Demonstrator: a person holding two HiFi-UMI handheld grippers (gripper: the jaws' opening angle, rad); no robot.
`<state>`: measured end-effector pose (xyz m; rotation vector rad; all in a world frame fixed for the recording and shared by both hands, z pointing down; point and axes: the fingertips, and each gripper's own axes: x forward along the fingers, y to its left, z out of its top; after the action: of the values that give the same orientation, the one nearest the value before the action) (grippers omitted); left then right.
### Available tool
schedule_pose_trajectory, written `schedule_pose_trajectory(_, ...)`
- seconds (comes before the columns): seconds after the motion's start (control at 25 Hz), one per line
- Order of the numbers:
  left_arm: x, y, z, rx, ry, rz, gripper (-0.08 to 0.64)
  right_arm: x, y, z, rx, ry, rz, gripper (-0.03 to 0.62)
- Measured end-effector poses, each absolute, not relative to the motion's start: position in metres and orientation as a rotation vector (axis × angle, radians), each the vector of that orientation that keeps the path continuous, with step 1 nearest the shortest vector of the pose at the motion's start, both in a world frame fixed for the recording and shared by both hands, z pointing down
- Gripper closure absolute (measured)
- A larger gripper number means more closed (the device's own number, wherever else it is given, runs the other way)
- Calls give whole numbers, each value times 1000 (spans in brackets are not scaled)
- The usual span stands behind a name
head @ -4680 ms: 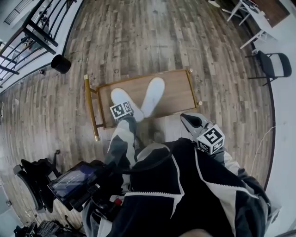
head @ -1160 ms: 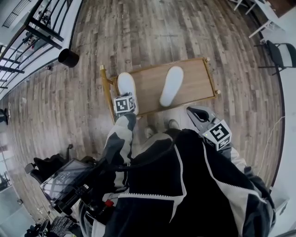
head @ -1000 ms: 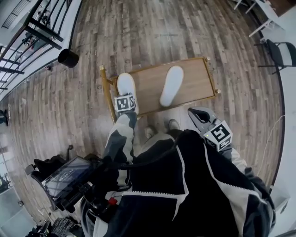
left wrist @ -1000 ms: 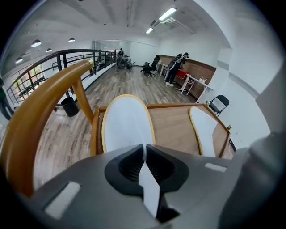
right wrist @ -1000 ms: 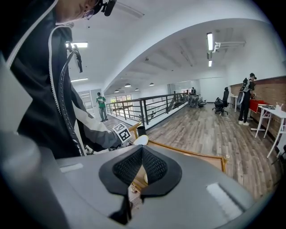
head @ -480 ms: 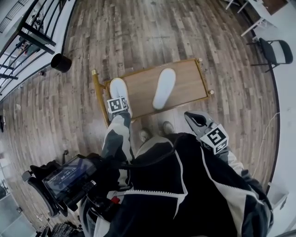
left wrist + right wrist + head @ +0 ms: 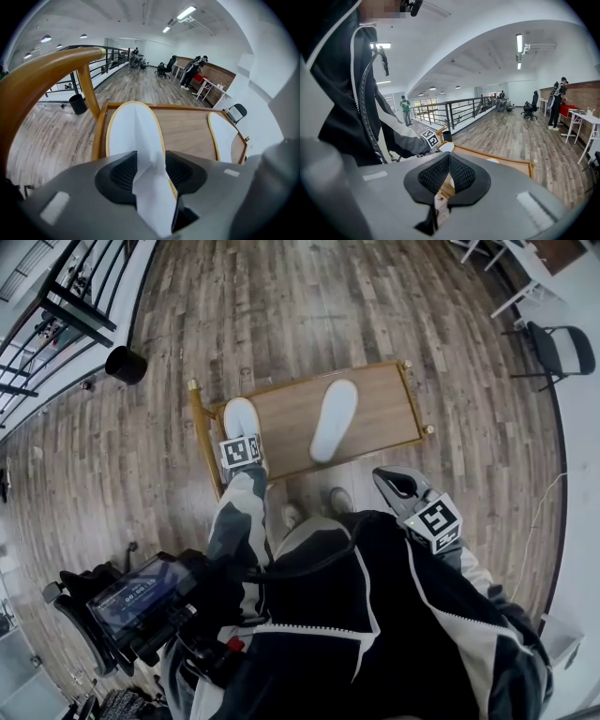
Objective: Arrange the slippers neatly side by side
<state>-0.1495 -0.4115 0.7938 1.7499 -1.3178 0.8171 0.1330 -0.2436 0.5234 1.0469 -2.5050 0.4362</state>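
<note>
The left gripper (image 7: 151, 168) had just been opening its jaws: the ribbed pads stood apart, and the white upper of the left slipper (image 7: 133, 126) rose loose between them, no longer pinched. The right gripper (image 7: 449, 176) was clenched on nothing, its pads meeting, and hung off the near right corner of the wooden platform (image 7: 375, 413). The released slipper lay flat at the platform's left end, just inside the brass-coloured rail (image 7: 47, 70), toe towards the far edge. The right slipper (image 7: 334, 420) lay near the platform's middle, well apart from its mate and slanted, toe leaning to the right. Some seconds before, the pair had lain at the platform's middle in a V with their heels together, so the left one had since been carried to the left end and set down. In my judgement, one slipper was placed, and the other remained to be brought alongside and squared.
</note>
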Motion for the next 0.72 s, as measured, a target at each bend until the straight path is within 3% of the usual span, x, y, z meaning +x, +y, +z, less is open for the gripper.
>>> schedule_pose_trajectory(0.56, -121, -409, 717, 1940, -1327, 551, 348, 103, -266, 522, 926, -2601, 375, 588)
schedule_pose_trajectory(0.68, -103, -399, 671, 2105, -1309, 490, 377, 96, -275, 525, 901, -2609, 356, 588)
schedule_pose_trajectory(0.72, -97, -395, 654, 2175, -1301, 472, 418, 92, -277, 525, 892, -2616, 354, 588)
